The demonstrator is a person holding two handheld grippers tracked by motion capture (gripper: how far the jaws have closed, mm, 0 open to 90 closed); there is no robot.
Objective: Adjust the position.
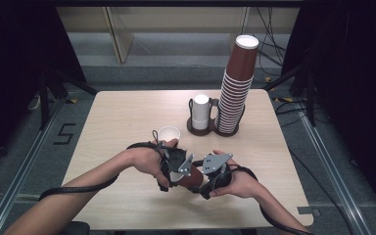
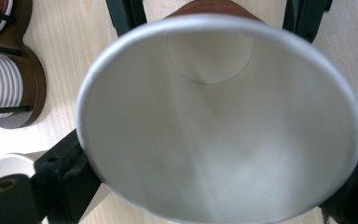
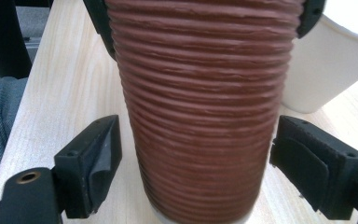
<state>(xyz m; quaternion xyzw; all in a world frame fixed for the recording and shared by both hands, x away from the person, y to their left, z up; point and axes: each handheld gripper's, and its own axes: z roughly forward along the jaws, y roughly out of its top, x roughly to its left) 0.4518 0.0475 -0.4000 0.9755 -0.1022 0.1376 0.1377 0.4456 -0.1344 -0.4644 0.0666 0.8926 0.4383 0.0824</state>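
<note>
A brown ribbed paper cup (image 1: 188,177) is held on its side just above the near middle of the pale wooden table (image 1: 122,117), caught between both tools. The left gripper (image 1: 174,169) is seen clamped across the cup's wide white rim (image 2: 219,116), its jaws pressed against either side of the mouth. The right gripper (image 1: 210,176) sits at the cup's base end; in the right gripper view its jaws are spread wide, standing just off the ribbed wall (image 3: 200,116) on both sides with gaps showing, so nothing is gripped there yet.

A handover looks to be in hand. It would best be done by closing the right jaws squarely on the ribs, low on the body where the wall is stiffer, before the left grip is eased. The rim should not be squeezed harder, as thin paper is likely to buckle.

A small white paper cup (image 1: 169,133) stands just beyond the hands and should be kept clear of. Farther right, the tall stack of brown cups (image 1: 235,93) waits in its dark holder (image 1: 213,128).
</note>
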